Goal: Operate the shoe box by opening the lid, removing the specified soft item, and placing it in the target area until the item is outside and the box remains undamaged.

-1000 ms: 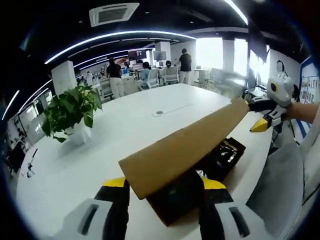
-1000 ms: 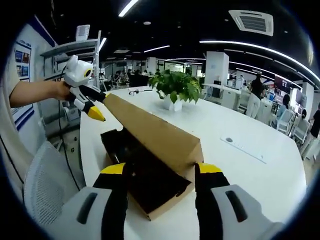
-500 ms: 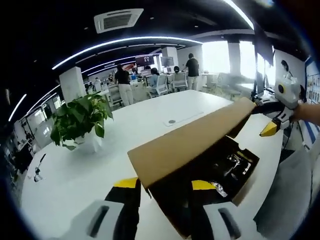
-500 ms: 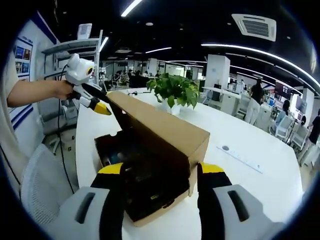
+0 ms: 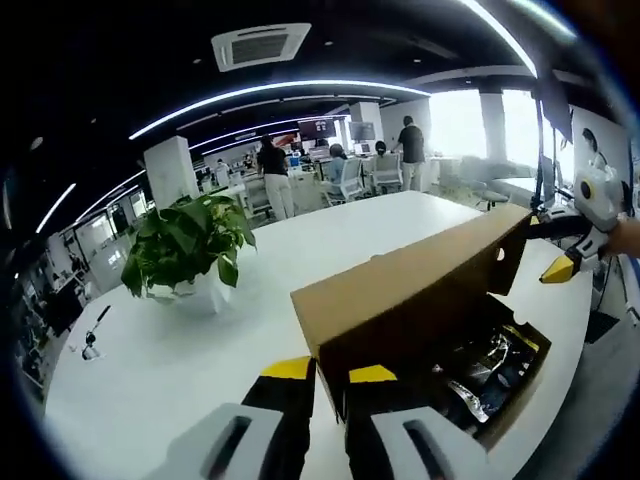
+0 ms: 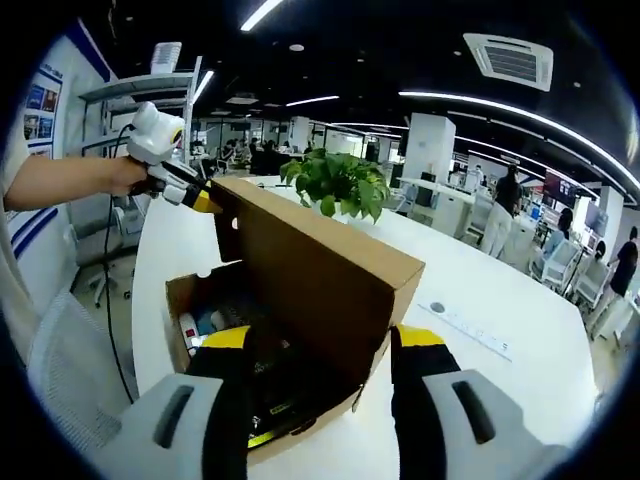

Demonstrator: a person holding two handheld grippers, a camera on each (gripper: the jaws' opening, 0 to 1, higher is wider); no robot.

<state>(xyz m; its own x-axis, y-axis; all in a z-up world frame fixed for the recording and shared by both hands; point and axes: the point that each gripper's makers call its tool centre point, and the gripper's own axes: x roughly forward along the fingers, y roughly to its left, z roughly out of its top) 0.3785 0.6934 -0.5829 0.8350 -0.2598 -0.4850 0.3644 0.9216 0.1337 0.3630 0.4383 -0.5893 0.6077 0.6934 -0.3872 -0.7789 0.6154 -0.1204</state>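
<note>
Cardboard lid raised steep; left claw pinching corner; glossy contents inside.

Your brown cardboard shoe box sits open just ahead of your right gripper's yellow-tipped fingers, its near end between them. Its hinged cardboard lid stands raised, tilted up over the far side. In the left gripper view, the lid's corner lies right at your left fingers. Inside the box lies a dark, jumbled soft item, too indistinct to identify.
</note>
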